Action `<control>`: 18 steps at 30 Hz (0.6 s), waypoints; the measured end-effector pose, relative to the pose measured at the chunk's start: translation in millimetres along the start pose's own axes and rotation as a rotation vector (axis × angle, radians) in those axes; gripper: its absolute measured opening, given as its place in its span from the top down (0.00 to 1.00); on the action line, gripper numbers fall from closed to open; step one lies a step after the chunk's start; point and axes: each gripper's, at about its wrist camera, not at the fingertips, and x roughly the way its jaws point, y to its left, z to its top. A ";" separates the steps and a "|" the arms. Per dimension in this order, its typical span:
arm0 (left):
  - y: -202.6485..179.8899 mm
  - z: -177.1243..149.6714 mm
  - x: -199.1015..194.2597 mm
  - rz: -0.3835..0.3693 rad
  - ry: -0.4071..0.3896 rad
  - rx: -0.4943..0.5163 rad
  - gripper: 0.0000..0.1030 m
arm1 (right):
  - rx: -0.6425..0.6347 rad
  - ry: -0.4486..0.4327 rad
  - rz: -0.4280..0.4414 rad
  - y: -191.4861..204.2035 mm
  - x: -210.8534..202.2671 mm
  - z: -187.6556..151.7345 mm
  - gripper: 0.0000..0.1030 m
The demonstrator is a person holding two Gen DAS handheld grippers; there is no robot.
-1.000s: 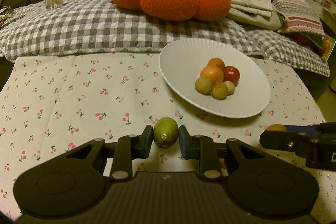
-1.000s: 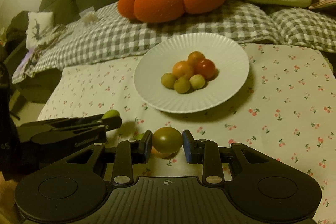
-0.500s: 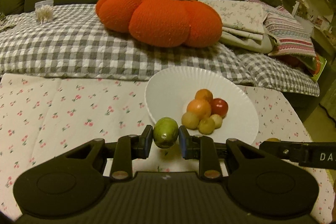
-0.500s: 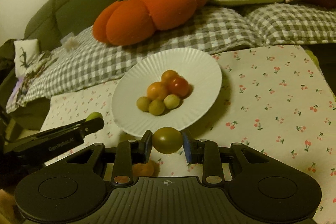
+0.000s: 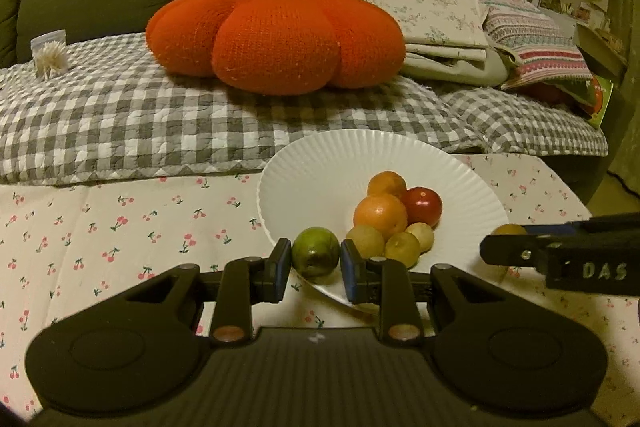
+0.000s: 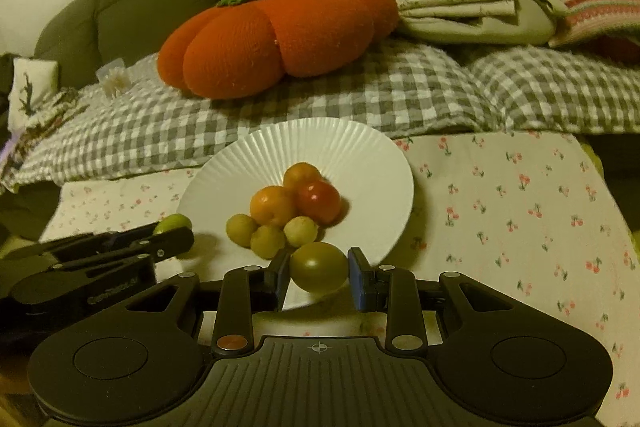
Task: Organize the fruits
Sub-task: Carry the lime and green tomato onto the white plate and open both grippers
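Note:
My left gripper [image 5: 316,262] is shut on a green fruit [image 5: 315,256] and holds it over the near left rim of the white ribbed plate [image 5: 320,163]. My right gripper [image 6: 319,269] is shut on an olive-green fruit [image 6: 319,266] over the plate's near rim [image 6: 320,135]. The plate holds a pile of several fruits: two orange ones [image 5: 380,214], a red one [image 5: 422,206] and three small yellow-green ones [image 5: 402,243]. The right gripper shows at the right of the left wrist view [image 5: 560,253]. The left gripper shows at the left of the right wrist view [image 6: 120,247].
The plate sits on a table with a cherry-print cloth [image 5: 120,227]. Behind it is a sofa with a grey checked blanket [image 5: 120,115], a big orange pumpkin cushion [image 5: 276,39] and folded linens [image 5: 460,27].
Both grippers have risen and moved forward with their fruits, from the cloth in front of the plate to over the plate's near rim.

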 end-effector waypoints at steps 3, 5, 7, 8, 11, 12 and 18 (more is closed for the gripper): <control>-2.4 1.2 3.6 0.007 -0.010 0.022 0.76 | -0.061 -0.019 -0.019 5.6 7.8 -2.2 0.72; -3.3 1.8 5.8 0.000 -0.011 0.028 0.75 | -0.091 -0.024 -0.021 8.8 11.4 -3.0 0.71; -4.2 1.5 8.2 -0.003 -0.011 0.030 0.75 | -0.110 -0.028 -0.027 10.7 14.1 -3.6 0.71; -4.8 1.2 9.2 -0.001 -0.011 0.032 0.75 | -0.116 -0.029 -0.029 11.4 15.7 -4.1 0.71; -4.8 1.9 9.0 -0.016 -0.011 0.023 0.63 | -0.136 -0.038 -0.032 12.3 19.4 -5.2 0.71; -4.5 2.4 7.3 -0.021 -0.017 0.017 0.59 | -0.138 -0.042 -0.033 11.7 20.1 -5.3 0.70; 1.2 5.9 -1.8 -0.026 -0.020 -0.034 0.55 | -0.093 -0.088 -0.086 -0.4 10.3 2.5 0.45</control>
